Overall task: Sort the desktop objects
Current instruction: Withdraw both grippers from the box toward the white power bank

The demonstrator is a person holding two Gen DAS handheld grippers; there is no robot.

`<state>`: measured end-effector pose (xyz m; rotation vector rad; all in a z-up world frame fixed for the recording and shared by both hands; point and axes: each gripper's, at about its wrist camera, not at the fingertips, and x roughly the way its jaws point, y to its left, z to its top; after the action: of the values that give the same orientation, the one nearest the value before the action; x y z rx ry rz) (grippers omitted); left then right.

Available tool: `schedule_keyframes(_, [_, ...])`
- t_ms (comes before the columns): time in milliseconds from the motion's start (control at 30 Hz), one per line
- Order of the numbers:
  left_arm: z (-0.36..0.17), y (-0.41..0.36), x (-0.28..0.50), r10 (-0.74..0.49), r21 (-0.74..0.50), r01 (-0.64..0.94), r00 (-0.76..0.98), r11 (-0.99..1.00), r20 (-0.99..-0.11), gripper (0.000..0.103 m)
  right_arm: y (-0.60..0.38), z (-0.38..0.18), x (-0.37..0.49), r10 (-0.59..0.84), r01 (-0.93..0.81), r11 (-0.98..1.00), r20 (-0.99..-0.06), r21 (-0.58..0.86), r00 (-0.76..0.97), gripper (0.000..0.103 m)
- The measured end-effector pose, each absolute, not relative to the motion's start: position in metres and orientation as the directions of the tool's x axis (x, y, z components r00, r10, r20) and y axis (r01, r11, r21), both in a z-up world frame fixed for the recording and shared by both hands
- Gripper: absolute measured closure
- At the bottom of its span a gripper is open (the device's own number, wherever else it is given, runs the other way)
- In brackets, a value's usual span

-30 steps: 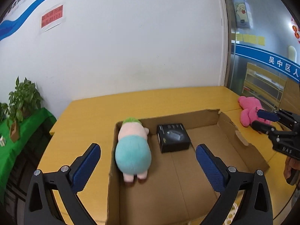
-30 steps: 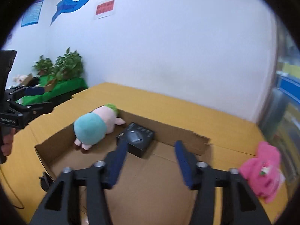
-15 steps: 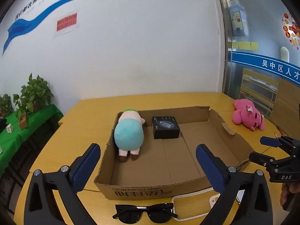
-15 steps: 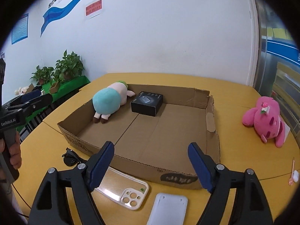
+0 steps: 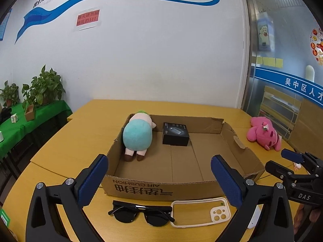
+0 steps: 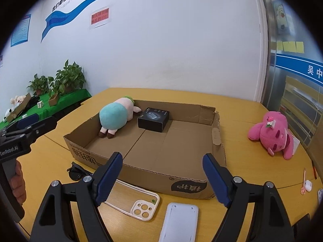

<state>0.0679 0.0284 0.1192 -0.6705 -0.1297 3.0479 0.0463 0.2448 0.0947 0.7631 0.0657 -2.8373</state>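
Both grippers spread w/ nothing between the pads: left gripper [image 5: 159, 179] and right gripper [image 6: 162, 178] hang above the near edge of the yellow table [image 5: 80, 133], pointing at the cardboard box [image 5: 161, 187]. In the box, far-left corner: teal plush [image 5: 137, 135] lying down, black box [image 5: 175, 136] just beside it. Outside, near the front wall: sunglasses [image 5: 141, 214], clear phone case [image 5: 201, 211] and a white flat thing, prob. another case [image 6: 179, 221]; pink plush [image 6: 272, 134] lies well apart to the right, w/ a small white item [image 6: 307, 185], too small to tell, nearer the edge.
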Motion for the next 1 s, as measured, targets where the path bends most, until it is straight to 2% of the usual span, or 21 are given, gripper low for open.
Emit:
schedule_keyframes(433, [0.120, 0.031, 0.073, 0.057, -0.083, -0.030, -0.935, -0.996, -0.351, 0.000, 0.241, 0.091, 0.043, -0.140, 0.189, -0.981, -0.504, -0.047, -0.852, 0.021])
schedule_keyframes(867, [0.111, 0.038, 0.063, 0.070, -0.061, -0.050, -0.913, -0.997, -0.402, 0.000, 0.242, 0.084, 0.038, -0.135, 0.183, -0.982, -0.520, -0.042, -0.843, 0.021])
schedule_keyframes(1000, [0.113, 0.040, 0.063, 0.087, -0.068, -0.065, -0.915, -0.996, -0.393, 0.000, 0.245, 0.082, 0.037, -0.140, 0.179, -0.983, -0.525, -0.024, -0.840, 0.021])
